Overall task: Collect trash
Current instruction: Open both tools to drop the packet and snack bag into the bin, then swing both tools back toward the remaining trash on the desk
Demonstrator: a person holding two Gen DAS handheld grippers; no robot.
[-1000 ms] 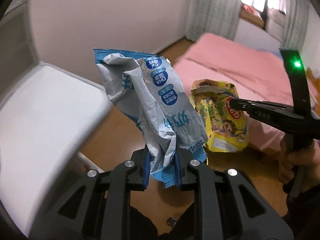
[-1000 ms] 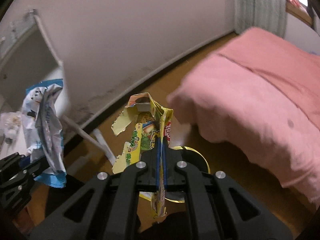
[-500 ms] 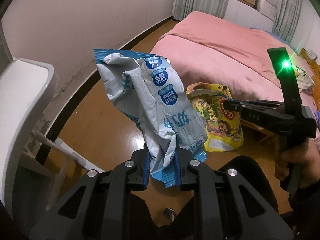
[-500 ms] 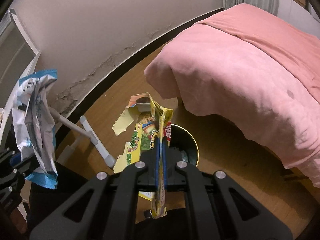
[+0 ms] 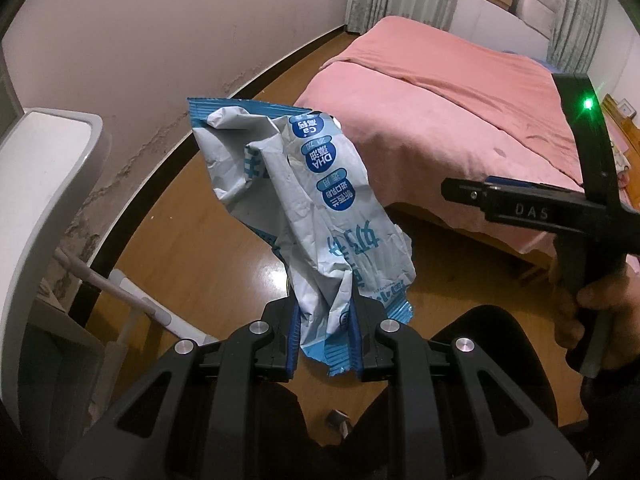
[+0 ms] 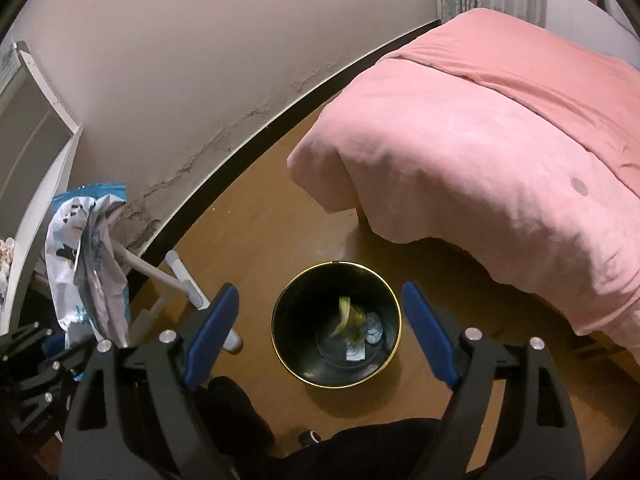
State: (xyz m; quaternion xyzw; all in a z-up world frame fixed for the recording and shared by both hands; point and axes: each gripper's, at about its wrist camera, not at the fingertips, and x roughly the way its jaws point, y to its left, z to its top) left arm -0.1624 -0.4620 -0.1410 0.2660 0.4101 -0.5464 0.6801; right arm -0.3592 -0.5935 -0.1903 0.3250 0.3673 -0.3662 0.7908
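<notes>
Trash here means a crumpled blue-and-white wrapper (image 5: 304, 216), and in the left wrist view we have it pinched by its lower end between the fingers of our left gripper (image 5: 325, 334), which are closed tight on the foil. It stands up above the fingers, creased and folded, so we judge it very light, limp and a little slippery; a grip across the bunched lower end looks safer than one on a loose flap, which could slide out. Off to the right we see our right gripper (image 5: 452, 191) from the side, held out level over the wooden floor (image 5: 208, 248); from this angle we cannot tell how far its fingers are parted. Behind it lies a bed with a pink cover (image 5: 452, 92), and at the left edge a white counter (image 5: 44, 184) stands against a wall with flaking paint low down.

In the right wrist view the fingers of our right gripper (image 6: 320, 334) are spread wide and hold nothing. Straight below and between them sits a round black bin (image 6: 394, 344) with a gold rim, standing on the floor near the corner of the bed (image 6: 480, 160). Some scraps, one yellow, lie at its bottom. The wrapper (image 6: 86, 264) shows at the left, well apart from the bin, so we judge it must travel across before being let go.
</notes>
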